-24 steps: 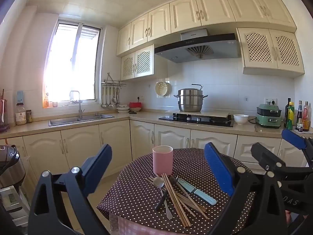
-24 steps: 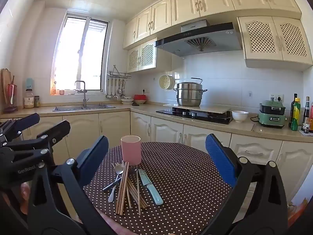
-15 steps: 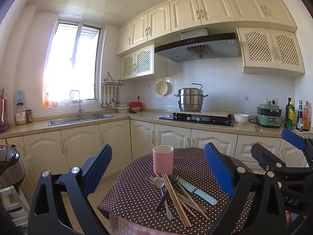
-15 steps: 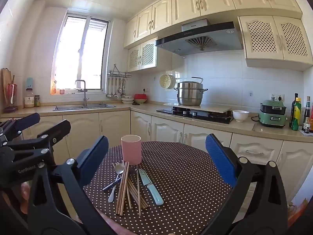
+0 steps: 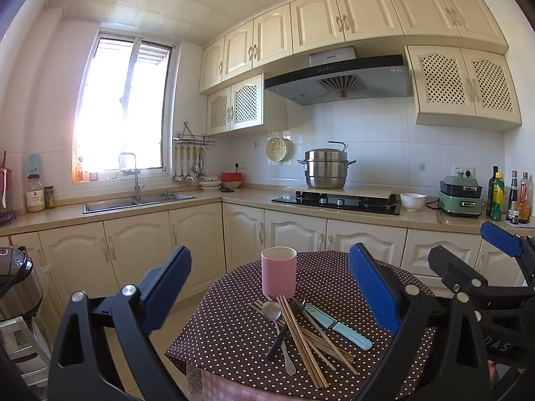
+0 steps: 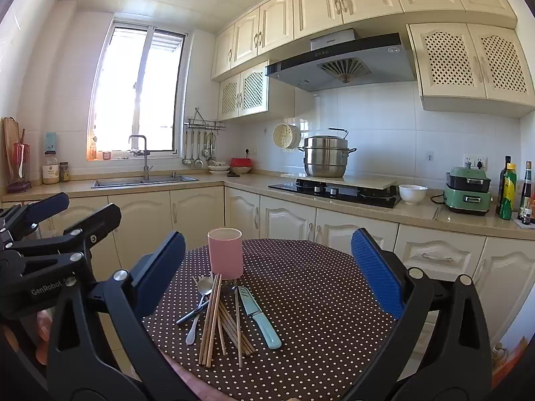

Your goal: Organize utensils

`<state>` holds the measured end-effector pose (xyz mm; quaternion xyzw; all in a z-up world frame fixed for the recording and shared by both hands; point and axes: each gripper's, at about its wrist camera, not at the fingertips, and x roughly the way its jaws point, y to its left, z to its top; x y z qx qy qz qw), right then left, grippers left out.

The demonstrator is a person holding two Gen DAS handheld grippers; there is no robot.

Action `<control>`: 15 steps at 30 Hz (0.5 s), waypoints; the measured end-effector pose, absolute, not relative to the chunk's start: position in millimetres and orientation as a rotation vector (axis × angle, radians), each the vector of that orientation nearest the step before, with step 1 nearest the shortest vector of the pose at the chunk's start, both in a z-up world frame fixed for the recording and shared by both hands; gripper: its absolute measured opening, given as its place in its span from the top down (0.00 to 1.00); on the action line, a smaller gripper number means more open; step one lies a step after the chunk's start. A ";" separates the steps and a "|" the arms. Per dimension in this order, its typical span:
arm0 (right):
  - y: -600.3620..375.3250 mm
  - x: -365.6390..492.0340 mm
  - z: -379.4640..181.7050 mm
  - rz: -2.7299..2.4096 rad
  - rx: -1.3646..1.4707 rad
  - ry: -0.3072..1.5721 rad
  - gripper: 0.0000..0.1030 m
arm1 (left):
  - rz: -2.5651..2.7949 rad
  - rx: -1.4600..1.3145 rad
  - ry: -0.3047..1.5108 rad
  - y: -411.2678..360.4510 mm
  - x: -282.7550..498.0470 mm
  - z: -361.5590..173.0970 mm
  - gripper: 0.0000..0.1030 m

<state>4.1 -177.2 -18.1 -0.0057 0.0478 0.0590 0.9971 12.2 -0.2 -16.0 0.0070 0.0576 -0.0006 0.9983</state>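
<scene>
Hovering short of the table, nothing started. Left gripper (image 5: pixel 267 287) spread wide, empty. Pink cup (image 5: pixel 279 272) upright on the dotted tablecloth (image 5: pixel 234 334), nothing showing above its rim. In front of the cup, one loose heap: spoon (image 5: pixel 277 324), a dark-handled utensil (image 5: pixel 277 337) crossing it, chopsticks (image 5: pixel 301 330) fanned across, teal-handled knife (image 5: pixel 337 325) at the heap's right edge. Right gripper (image 6: pixel 267 274) likewise spread wide, empty, level with the left. Judged: every utensil still to be sorted, likely into the cup; chopsticks overlap the rest, so they probably come off first.
</scene>
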 end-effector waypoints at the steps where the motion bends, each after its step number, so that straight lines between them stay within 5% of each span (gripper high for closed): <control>1: -176.2 4.1 -18.9 0.118 -0.012 0.096 0.06 | -0.001 0.013 0.116 2.5 9.4 -11.3 0.09; 15: -172.9 6.5 -24.6 0.121 -0.015 0.107 0.06 | 0.001 0.011 0.120 0.0 7.4 -9.8 0.09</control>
